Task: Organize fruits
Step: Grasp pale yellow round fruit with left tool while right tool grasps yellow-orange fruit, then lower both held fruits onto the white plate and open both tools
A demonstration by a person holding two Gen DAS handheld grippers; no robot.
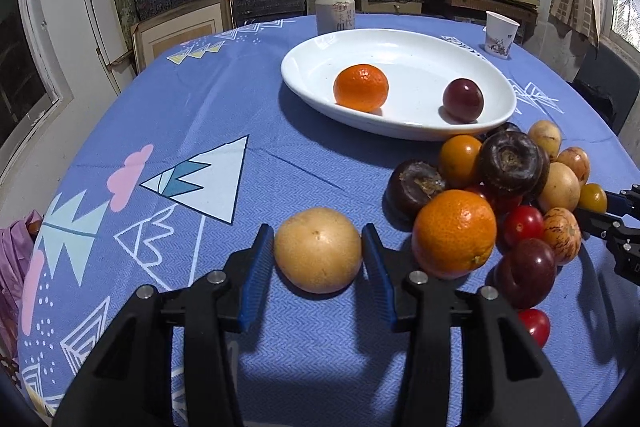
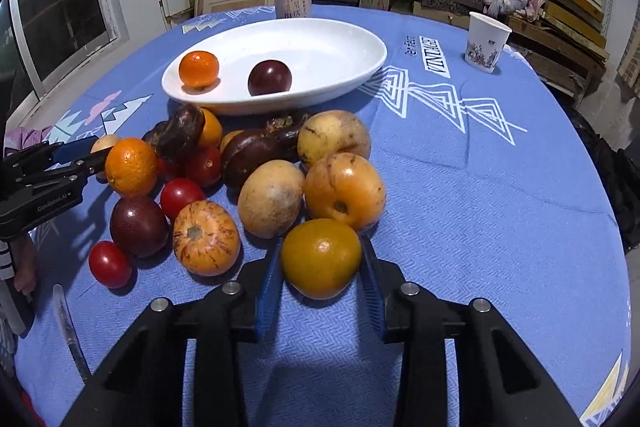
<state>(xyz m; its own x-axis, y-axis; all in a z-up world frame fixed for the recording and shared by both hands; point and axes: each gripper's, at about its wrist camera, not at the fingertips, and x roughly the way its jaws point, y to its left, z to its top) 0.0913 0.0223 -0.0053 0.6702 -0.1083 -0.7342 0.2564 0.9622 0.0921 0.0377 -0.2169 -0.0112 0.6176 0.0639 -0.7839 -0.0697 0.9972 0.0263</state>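
Left tool [image 1: 318, 251] clamped on pale round fruit [image 1: 318, 250], right tool [image 2: 320, 259] on amber tomato [image 2: 320, 257], both near white oval plate [image 2: 360, 67]; neighbouring fruits may be nudged rolling.

left gripper [image 1: 318, 251]: pitched down, blue pads clamped, 9 and 3 o'clock | right gripper [image 2: 320, 259]: pitched down, pads likewise clamped

Drink can [image 1: 335, 11], paper cup [image 1: 500, 35], pen [image 2: 70, 327].
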